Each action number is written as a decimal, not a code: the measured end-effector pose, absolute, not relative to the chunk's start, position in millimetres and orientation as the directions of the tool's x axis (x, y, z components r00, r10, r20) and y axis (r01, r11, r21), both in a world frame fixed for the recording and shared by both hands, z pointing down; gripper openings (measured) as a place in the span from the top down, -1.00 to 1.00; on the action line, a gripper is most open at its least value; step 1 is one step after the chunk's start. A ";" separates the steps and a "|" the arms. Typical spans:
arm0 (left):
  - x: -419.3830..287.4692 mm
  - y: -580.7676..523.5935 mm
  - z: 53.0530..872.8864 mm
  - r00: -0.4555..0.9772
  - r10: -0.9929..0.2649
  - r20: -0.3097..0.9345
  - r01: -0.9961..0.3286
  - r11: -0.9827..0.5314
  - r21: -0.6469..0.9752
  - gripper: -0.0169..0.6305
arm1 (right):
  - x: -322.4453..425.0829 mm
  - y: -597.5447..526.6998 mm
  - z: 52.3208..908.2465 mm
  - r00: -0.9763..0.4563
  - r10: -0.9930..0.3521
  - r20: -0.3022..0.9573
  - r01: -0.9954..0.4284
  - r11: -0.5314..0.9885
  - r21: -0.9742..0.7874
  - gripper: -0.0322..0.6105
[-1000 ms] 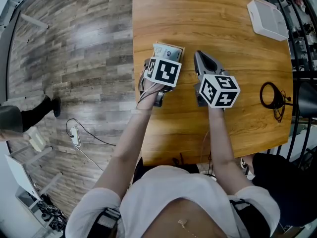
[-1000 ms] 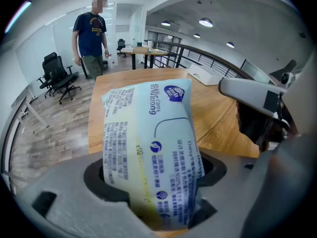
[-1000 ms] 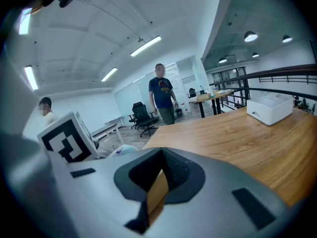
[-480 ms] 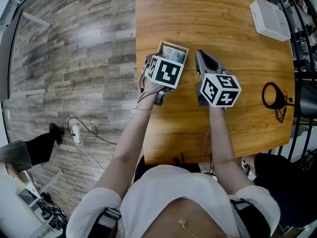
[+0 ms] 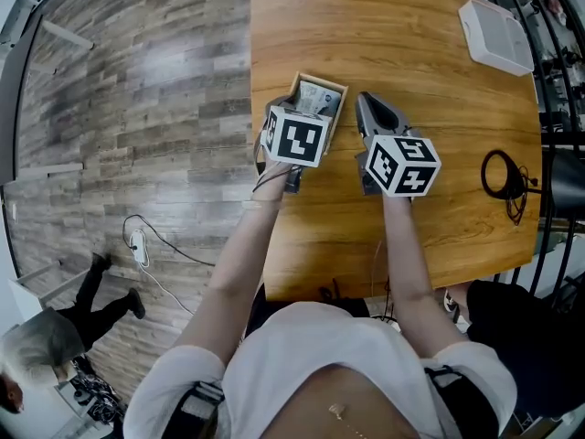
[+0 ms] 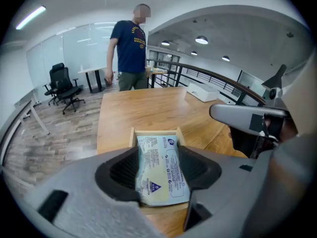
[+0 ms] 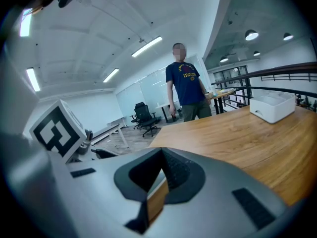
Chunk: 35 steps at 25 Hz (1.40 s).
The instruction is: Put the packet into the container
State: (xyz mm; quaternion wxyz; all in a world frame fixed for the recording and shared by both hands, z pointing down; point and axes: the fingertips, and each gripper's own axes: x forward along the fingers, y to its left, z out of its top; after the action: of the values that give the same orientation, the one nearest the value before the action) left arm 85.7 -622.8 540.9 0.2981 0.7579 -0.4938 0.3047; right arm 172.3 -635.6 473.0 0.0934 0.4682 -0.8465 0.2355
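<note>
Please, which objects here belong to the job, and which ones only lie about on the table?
Belong to the job:
- packet
- wooden container, with the packet resting in it

Only lying about:
- white box
- black cable loop

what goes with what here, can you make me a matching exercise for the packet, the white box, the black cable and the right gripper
Things:
1. packet
2. white box
3. black cable
4. right gripper

Places or states:
a. far right corner of the table
b. jaws together, empty, beside the wooden container
c. inside the wooden container
d. looped near the table's right edge

Pairs: 1-c, 2-a, 3-d, 4-b
</note>
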 end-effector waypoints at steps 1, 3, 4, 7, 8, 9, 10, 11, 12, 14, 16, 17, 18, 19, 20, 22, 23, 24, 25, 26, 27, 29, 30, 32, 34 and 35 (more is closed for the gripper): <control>80.2 -624.5 538.9 0.289 -0.597 0.749 -0.942 -0.318 0.110 0.27 | 170.8 -633.9 474.1 -0.547 -0.746 0.380 -0.834 0.452 -0.316 0.87; 71.3 -626.4 535.8 0.224 -0.650 0.726 -0.958 -0.285 0.041 0.80 | 168.9 -630.0 476.1 -0.550 -0.743 0.381 -0.832 0.452 -0.320 0.87; 70.1 -626.4 534.3 0.214 -0.669 0.711 -0.960 -0.278 0.028 0.85 | 168.9 -627.8 477.1 -0.549 -0.744 0.381 -0.833 0.452 -0.318 0.87; 76.8 -623.3 525.7 0.254 -0.717 0.648 -0.954 -0.297 0.046 0.92 | 169.5 -620.1 479.5 -0.550 -0.750 0.368 -0.832 0.452 -0.322 0.87; 79.7 -621.4 522.3 0.270 -0.732 0.626 -0.950 -0.308 0.050 0.92 | 169.0 -617.6 479.3 -0.553 -0.753 0.357 -0.828 0.451 -0.333 0.87; 82.3 -619.1 519.2 0.281 -0.744 0.606 -0.947 -0.316 0.052 0.92 | 168.5 -615.1 478.3 -0.556 -0.756 0.345 -0.825 0.451 -0.342 0.87; 84.9 -616.2 516.0 0.291 -0.754 0.588 -0.945 -0.322 0.055 0.92 | 168.3 -612.7 476.9 -0.557 -0.760 0.334 -0.823 0.451 -0.346 0.87; 87.7 -612.8 512.3 0.302 -0.765 0.569 -0.943 -0.327 0.060 0.92 | 168.5 -610.1 475.1 -0.556 -0.766 0.324 -0.823 0.452 -0.343 0.87; 90.8 -609.0 507.7 0.316 -0.775 0.547 -0.940 -0.335 0.068 0.92 | 169.1 -607.2 473.1 -0.552 -0.772 0.314 -0.826 0.452 -0.338 0.87; 97.3 -600.4 495.2 0.344 -0.802 0.488 -0.932 -0.354 0.075 0.92 | 171.8 -600.1 468.2 -0.539 -0.789 0.295 -0.833 0.446 -0.326 0.87; 103.4 -589.7 483.5 0.365 -0.828 0.425 -0.926 -0.371 0.073 0.92 | 175.6 -591.4 461.7 -0.516 -0.814 0.266 -0.846 0.433 -0.311 0.87; 106.1 -583.2 479.4 0.376 -0.837 0.398 -0.922 -0.378 0.076 0.92 | 177.3 -586.1 458.1 -0.502 -0.828 0.249 -0.853 0.428 -0.299 0.87; 108.8 -575.9 476.3 0.389 -0.842 0.375 -0.918 -0.386 0.085 0.92 | 178.9 -579.9 454.5 -0.490 -0.840 0.231 -0.860 0.423 -0.284 0.87; 111.5 -568.3 473.8 0.403 -0.844 0.354 -0.914 -0.394 0.100 0.92 | 180.5 -573.0 451.3 -0.479 -0.851 0.215 -0.866 0.419 -0.272 0.87; 113.6 -560.9 471.7 0.416 -0.846 0.334 -0.909 -0.401 0.117 0.92 | 182.1 -565.9 448.3 -0.471 -0.859 0.201 -0.870 0.415 -0.265 0.87; 114.2 -547.0 466.5 0.430 -0.851 0.302 -0.903 -0.403 0.151 0.92 | 184.3 -551.6 441.8 -0.459 -0.870 0.179 -0.873 0.404 -0.274 0.87; 113.4 -539.7 462.8 0.434 -0.853 0.289 -0.901 -0.402 0.164 0.92 | 184.9 -544.1 438.1 -0.455 -0.874 0.170 -0.872 0.400 -0.281 0.87; 112.6 -531.8 458.4 0.437 -0.856 0.277 -0.899 -0.403 0.172 0.92 | 185.3 -536.5 434.1 -0.450 -0.878 0.162 -0.874 0.396 -0.282 0.87; 111.5 -523.7 453.6 0.439 -0.859 0.265 -0.897 -0.405 0.176 0.92 | 185.6 -528.8 430.0 -0.444 -0.882 0.156 -0.877 0.392 -0.278 0.87; 109.7 -515.9 448.6 0.441 -0.862 0.250 -0.896 -0.405 0.182 0.92 | 185.6 -521.2 425.6 -0.437 -0.887 0.150 -0.881 0.389 -0.271 0.87; 107.2 -508.1 443.4 0.444 -0.865 0.233 -0.893 -0.405 0.198 0.92 | 185.4 -513.5 421.0 -0.431 -0.891 0.143 -0.884 0.385 -0.264 0.87; 101.6 -492.6 433.5 0.450 -0.870 0.203 -0.883 -0.400 0.244 0.92 | 184.9 -497.1 410.5 -0.419 -0.900 0.124 -0.890 0.380 -0.251 0.87; 99.1 -485.4 428.9 0.448 -0.873 0.194 -0.882 -0.396 0.256 0.92 | 185.3 -488.7 404.1 -0.412 -0.904 0.110 -0.894 0.378 -0.242 0.87; 95.6 -472.9 419.5 0.442 -0.879 0.179 -0.884 -0.393 0.253 0.92 | 186.7 -473.0 389.9 -0.400 -0.913 0.077 -0.900 0.376 -0.221 0.87; 94.0 -462.1 410.2 0.443 -0.882 0.159 -0.882 -0.397 0.254 0.92 | 186.8 -458.9 377.7 -0.392 -0.919 0.047 -0.906 0.377 -0.195 0.87; 93.6 -457.3 406.8 0.442 -0.884 0.152 -0.882 -0.398 0.254 0.92 | 186.2 -452.6 373.6 -0.391 -0.920 0.038 -0.907 0.378 -0.184 0.87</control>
State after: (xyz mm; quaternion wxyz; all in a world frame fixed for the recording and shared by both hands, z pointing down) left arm 93.6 -457.3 406.8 0.1497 0.8359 -0.5280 -0.0038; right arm 186.2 -452.6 373.6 -0.0353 0.5506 -0.8294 0.0875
